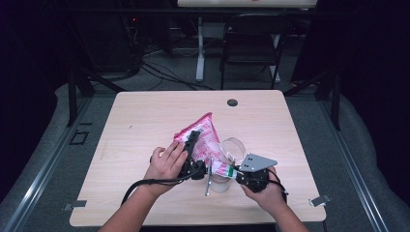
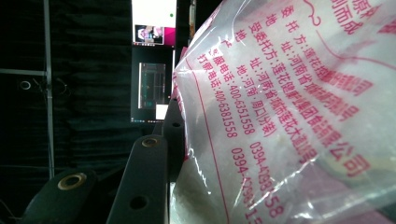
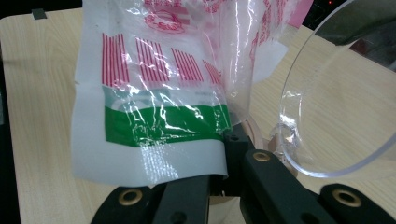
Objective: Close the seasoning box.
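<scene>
Printed plastic bag [image 1: 205, 137], right gripper [image 1: 240, 173] clamped on its corner, left gripper [image 1: 192, 145] apparently pinching its side.

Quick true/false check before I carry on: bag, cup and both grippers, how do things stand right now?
1. The right gripper is shut on the bag's green-striped end. True.
2. The bag lies flat on the table. False: it is held up between both grippers.
3. A clear plastic cup sits beside the bag. True.
4. The bag's print is blue. False: it is red and pink, with a green band.
5. The left gripper is on the bag's upper part. True.
</scene>
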`<action>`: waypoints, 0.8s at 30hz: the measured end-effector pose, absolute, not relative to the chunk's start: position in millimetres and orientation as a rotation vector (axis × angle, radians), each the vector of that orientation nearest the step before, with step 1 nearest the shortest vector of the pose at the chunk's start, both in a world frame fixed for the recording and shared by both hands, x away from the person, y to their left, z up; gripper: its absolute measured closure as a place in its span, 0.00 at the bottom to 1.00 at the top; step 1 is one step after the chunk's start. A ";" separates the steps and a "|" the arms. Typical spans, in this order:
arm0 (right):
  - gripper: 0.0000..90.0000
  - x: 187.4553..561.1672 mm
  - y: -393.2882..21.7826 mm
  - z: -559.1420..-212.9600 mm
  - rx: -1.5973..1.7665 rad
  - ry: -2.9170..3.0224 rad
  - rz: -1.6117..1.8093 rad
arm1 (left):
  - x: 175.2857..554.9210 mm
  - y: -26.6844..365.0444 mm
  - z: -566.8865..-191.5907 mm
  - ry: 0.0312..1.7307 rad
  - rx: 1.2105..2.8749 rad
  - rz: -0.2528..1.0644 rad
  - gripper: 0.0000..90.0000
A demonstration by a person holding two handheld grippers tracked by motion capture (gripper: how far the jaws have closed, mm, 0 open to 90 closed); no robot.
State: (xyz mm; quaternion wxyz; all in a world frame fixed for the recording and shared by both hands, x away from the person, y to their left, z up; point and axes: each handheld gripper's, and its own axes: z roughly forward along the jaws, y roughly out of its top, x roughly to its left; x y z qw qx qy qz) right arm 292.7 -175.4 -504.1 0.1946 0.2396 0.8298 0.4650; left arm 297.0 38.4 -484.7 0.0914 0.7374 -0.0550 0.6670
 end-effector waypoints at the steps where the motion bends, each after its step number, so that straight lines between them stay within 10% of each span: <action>1: 1.00 293.0 -175.5 -504.5 0.674 2.326 1.305 | 297.5 38.5 -485.8 -0.168 2.177 1.979 0.75; 24: 1.00 294.9 -173.3 -507.8 0.687 2.331 1.294 | 294.0 38.8 -484.7 -0.167 2.188 1.986 0.76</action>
